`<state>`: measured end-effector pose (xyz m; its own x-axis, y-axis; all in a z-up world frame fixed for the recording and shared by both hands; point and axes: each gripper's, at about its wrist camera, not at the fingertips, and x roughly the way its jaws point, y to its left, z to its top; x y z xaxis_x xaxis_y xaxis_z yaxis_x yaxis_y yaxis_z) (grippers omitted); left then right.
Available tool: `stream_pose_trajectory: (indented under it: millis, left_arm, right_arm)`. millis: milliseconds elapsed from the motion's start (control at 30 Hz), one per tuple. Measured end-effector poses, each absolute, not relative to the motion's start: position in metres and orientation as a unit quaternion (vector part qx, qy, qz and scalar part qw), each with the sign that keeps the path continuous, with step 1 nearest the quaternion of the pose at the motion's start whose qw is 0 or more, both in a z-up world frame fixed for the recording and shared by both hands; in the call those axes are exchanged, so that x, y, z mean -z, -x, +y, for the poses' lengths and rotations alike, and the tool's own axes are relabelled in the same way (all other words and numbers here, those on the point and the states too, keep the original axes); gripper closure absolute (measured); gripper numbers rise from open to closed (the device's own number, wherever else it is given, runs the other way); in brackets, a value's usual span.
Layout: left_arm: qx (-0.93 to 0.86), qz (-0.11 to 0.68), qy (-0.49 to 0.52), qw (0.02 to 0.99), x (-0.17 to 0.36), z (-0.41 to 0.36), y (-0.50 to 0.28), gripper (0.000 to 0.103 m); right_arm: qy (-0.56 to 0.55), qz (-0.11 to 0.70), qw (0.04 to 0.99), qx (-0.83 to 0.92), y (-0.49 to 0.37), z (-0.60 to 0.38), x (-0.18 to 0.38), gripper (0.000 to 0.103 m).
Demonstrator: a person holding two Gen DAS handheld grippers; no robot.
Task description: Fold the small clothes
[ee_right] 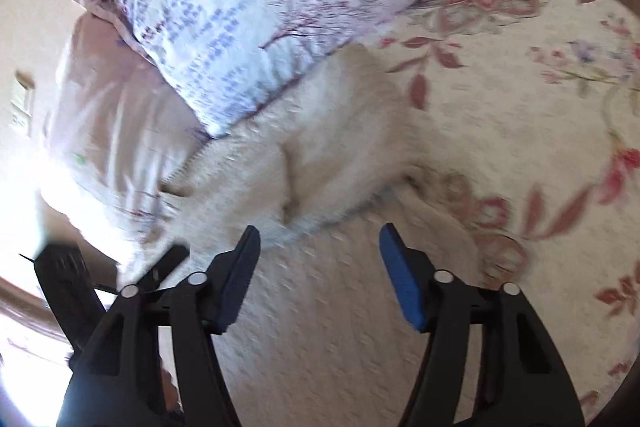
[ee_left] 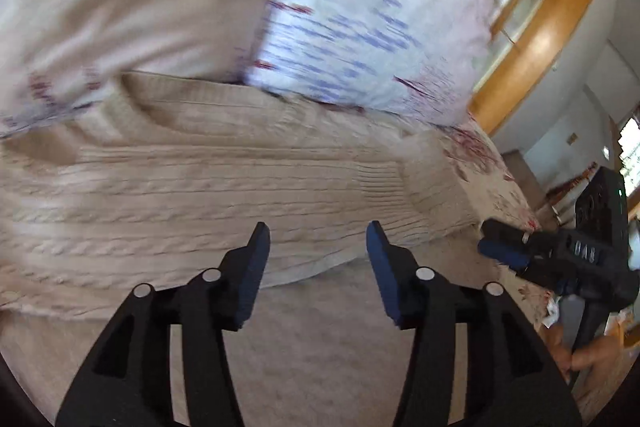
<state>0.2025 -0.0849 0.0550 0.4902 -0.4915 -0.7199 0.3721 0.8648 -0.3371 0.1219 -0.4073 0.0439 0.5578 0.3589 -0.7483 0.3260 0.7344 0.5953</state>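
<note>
The beige cable-knit sweater (ee_left: 208, 179) lies flat on the flowered bedspread (ee_right: 520, 99), its far edge against the patterned pillow (ee_left: 360, 27) at twelve o'clock. My left tongs (ee_left: 318, 239) hover over its near hem, jaws apart, nothing between them. My right tongs (ee_right: 320, 239) stand wide and empty too, the sweater's edge just ahead at eleven o'clock. To fold cleanly, I judge I should pinch both near corners together, lift evenly, and lay the hem toward the collar.

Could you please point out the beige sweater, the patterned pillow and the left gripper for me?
beige sweater (ee_left: 224, 179): left wrist view, on its cable-knit body.
patterned pillow (ee_right: 224, 23): right wrist view, on its printed face.
left gripper (ee_left: 318, 243): left wrist view, midway between its fingertips.
</note>
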Motion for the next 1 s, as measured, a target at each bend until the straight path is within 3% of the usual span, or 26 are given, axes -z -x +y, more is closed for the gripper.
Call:
stream_pose_trajectory:
  millis: [233,400,533,567,867,1000]
  left_arm:
    - [0.077,0.443,0.076,0.89,-0.058,0.061,-0.164,0.051]
    - [-0.005,0.469,0.091,0.879,-0.04,0.13,-0.142,0.051]
    - [-0.022,0.481,0.101,0.871,-0.027,0.143,-0.137,0.051]
    - [-0.022,0.484,0.103,0.869,-0.023,0.142,-0.138,0.051]
    - [-0.017,0.492,0.098,0.865,-0.011,0.133,-0.138,0.049]
    - [-0.015,0.489,0.101,0.866,-0.011,0.135,-0.138,0.048]
  right_arm:
    - [-0.358,0.5,0.787,-0.047,-0.172,-0.384,-0.03,0.05]
    - [-0.342,0.537,0.77,-0.044,-0.18,-0.372,-0.013,0.063]
    - [-0.345,0.54,0.765,-0.065,-0.181,-0.361,-0.011,0.082]
    - [-0.343,0.541,0.764,-0.069,-0.183,-0.359,-0.01,0.092]
    - [-0.272,0.428,0.859,-0.072,-0.198,-0.346,-0.081,0.094]
    - [-0.246,0.481,0.841,-0.019,-0.197,-0.356,-0.047,0.094]
